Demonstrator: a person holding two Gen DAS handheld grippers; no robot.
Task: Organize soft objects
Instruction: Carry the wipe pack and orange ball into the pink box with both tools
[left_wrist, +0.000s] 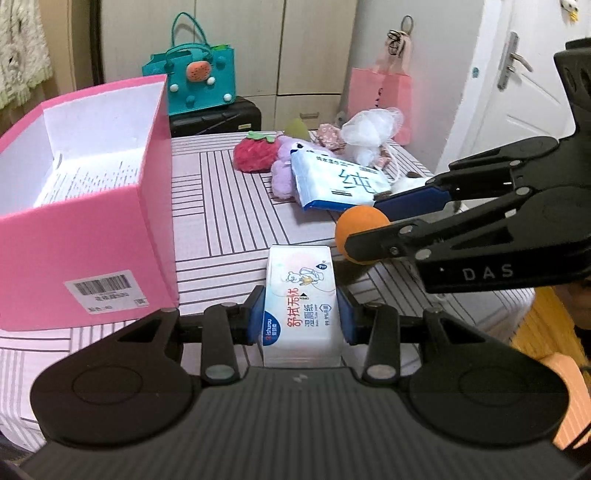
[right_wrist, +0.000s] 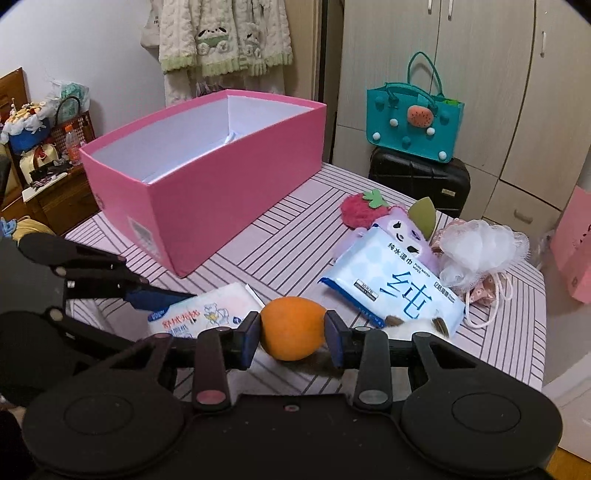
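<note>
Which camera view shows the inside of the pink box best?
The left wrist view: the pink box opens toward it, so its white walls and printed paper at the bottom show. The right wrist view shows only the inner walls; the near side hides the floor.

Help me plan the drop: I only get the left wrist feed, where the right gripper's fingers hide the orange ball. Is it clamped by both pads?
Observer: Yes. The right gripper is shut on the orange ball, and both blue pads touch it.
Operator: What's the purple thing?
Observer: A purple plush with a face; the large wipes pack leans on it.
Operator: Is my pack clear of the ball?
Observer: The small wipes pack in the left gripper ends just beside it; whether they touch, I cannot tell.
</note>
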